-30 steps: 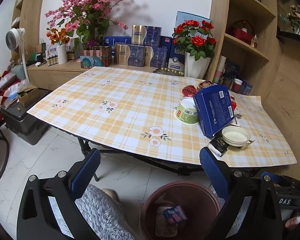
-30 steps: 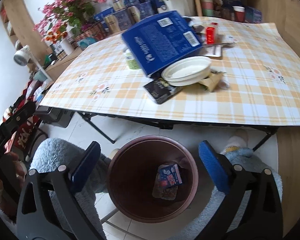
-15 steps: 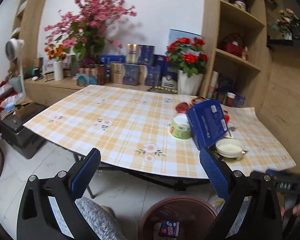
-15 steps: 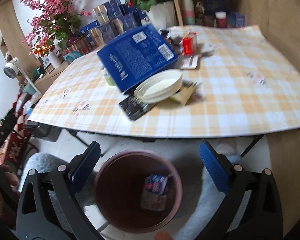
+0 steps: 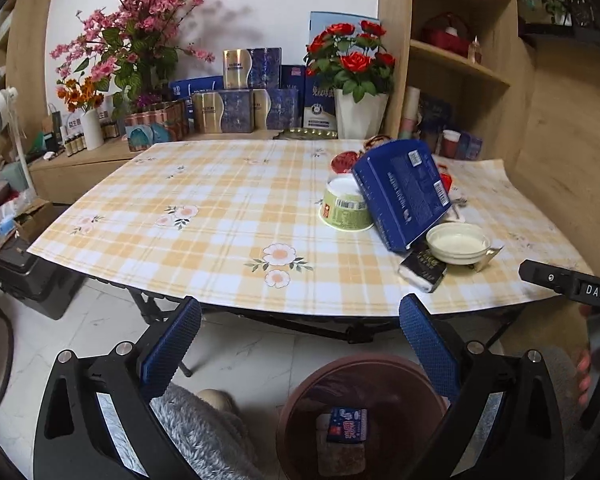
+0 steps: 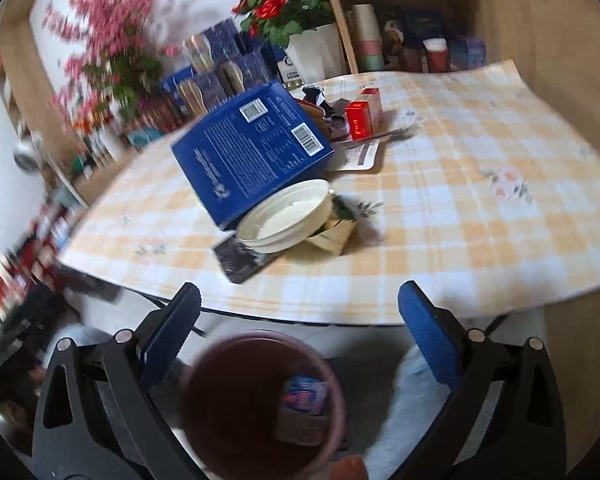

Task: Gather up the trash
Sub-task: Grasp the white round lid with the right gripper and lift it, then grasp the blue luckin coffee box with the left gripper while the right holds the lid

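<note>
Round brown plastic bin (image 5: 364, 364) on floor holds a blue wrapper (image 5: 347, 424). Left gripper (image 5: 300, 336) and right gripper (image 6: 299, 320) both spread, empty.

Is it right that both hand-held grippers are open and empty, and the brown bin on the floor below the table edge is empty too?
Not quite. The left hand-held gripper and right hand-held gripper are open and empty, but the brown bin is not: the left wrist view shows a blue packet lying in it on a brownish one.
</note>
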Demonstrator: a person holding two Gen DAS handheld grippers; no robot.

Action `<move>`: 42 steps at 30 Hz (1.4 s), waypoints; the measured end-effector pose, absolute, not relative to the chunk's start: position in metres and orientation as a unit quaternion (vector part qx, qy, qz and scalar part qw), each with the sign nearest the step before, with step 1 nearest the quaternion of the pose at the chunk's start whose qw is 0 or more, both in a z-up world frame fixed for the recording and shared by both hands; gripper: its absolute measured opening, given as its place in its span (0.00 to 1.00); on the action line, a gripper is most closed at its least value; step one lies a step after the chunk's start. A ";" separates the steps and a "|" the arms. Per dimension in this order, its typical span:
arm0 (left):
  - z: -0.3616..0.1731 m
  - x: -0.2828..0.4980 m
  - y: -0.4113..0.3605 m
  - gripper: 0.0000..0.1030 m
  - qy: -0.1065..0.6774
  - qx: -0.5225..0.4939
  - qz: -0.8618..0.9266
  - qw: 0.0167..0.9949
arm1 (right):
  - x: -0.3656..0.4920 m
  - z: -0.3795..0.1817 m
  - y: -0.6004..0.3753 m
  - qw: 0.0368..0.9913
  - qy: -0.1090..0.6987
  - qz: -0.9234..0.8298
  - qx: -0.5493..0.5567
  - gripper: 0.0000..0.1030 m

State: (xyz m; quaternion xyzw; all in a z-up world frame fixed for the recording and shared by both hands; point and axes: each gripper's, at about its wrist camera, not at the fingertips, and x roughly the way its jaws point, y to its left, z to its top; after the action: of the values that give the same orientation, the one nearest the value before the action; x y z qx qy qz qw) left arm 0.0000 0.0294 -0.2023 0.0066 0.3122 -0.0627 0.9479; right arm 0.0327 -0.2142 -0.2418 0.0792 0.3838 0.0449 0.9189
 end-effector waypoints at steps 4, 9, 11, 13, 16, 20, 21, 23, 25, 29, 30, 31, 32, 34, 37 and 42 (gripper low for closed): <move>-0.210 0.009 0.025 0.94 0.322 0.012 -0.068 0.944 | 0.050 -0.244 -0.208 0.921 0.386 0.046 0.028 0.94; -0.209 0.013 0.023 0.94 0.315 0.012 -0.062 0.947 | 0.091 -0.253 -0.198 0.911 0.404 0.087 0.000 0.94; -0.212 0.017 0.024 0.94 0.324 0.007 -0.063 0.944 | 0.103 -0.260 -0.189 0.907 0.409 0.090 -0.031 0.94; -0.215 0.021 0.026 0.94 0.333 0.000 -0.059 0.941 | 0.115 -0.269 -0.179 0.902 0.417 0.092 -0.063 0.94; -0.220 0.027 0.031 0.94 0.349 -0.011 -0.054 0.936 | 0.127 -0.278 -0.175 0.897 0.426 0.089 -0.072 0.94; -0.229 0.036 0.035 0.94 0.371 -0.022 -0.055 0.927 | 0.141 -0.279 -0.181 0.899 0.428 0.086 -0.043 0.94; -0.230 0.037 0.035 0.94 0.373 -0.023 -0.058 0.926 | 0.143 -0.279 -0.183 0.899 0.427 0.086 -0.040 0.94; -0.232 0.037 0.032 0.94 0.374 -0.023 -0.068 0.925 | 0.145 -0.277 -0.182 0.900 0.424 0.091 -0.041 0.87; -0.233 0.038 0.028 0.94 0.373 -0.022 -0.082 0.924 | 0.143 -0.273 -0.181 0.904 0.414 0.090 -0.048 0.84; -0.234 0.038 0.021 0.89 0.373 -0.022 -0.105 0.921 | 0.135 -0.262 -0.183 0.913 0.395 0.098 -0.040 0.83; -0.235 0.040 0.019 0.88 0.376 -0.022 -0.108 0.920 | 0.133 -0.259 -0.184 0.914 0.391 0.099 -0.036 0.83; -0.236 0.041 0.018 0.88 0.380 -0.023 -0.110 0.918 | 0.129 -0.254 -0.185 0.918 0.383 0.100 -0.028 0.83; -0.236 0.042 0.017 0.88 0.383 -0.025 -0.112 0.917 | 0.127 -0.251 -0.187 0.920 0.378 0.098 -0.023 0.83; -0.238 0.047 0.017 0.88 0.394 -0.032 -0.122 0.910 | 0.121 -0.245 -0.191 0.922 0.374 0.101 -0.008 0.83; -0.238 0.058 0.018 0.88 0.413 -0.046 -0.151 0.897 | 0.115 -0.241 -0.200 0.923 0.372 0.096 0.015 0.83; -0.234 0.085 0.009 0.88 0.438 -0.066 -0.215 0.871 | 0.108 -0.235 -0.218 0.927 0.362 0.082 0.045 0.83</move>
State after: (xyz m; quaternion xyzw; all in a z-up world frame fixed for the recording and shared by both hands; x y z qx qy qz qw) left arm 0.0855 0.0085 -0.2337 -0.0660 0.4378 -0.2149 0.8705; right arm 0.1075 -0.2177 -0.2349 0.0451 0.3620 0.0820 0.9275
